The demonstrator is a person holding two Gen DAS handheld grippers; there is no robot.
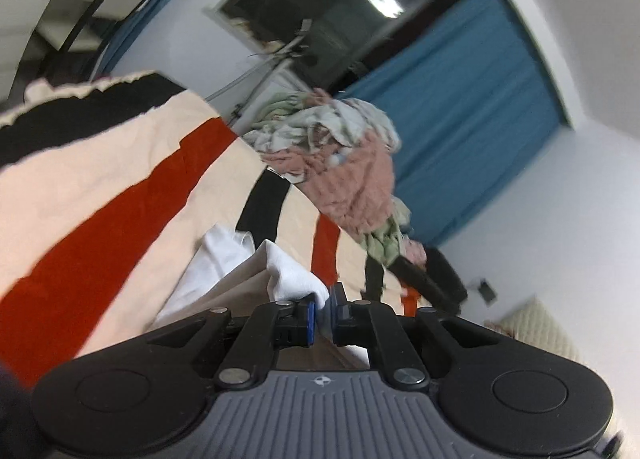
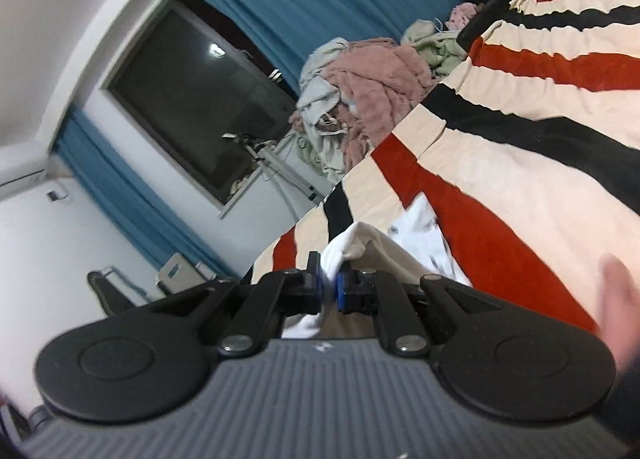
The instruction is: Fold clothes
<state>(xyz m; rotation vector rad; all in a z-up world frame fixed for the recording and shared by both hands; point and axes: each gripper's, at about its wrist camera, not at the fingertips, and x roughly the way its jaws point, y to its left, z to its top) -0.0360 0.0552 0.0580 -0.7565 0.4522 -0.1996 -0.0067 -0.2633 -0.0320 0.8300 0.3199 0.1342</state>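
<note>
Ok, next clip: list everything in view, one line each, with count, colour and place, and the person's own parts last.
white garment: one, white with a beige part, lying on the bedspread, pinched at two points by both grippers
bedspread: one, cream with red and black stripes, covering the bed
pile of clothes: one heap, pink, pale green and grey-white, at the far edge of the bed
curtains: blue, on both sides of the window
window: one, dark, in the white wall
left gripper: one, black with blue pads, shut on the white garment
right gripper: one, black with blue pads, shut on the white garment
hand: one, blurred, at the right edge of the right wrist view
</note>
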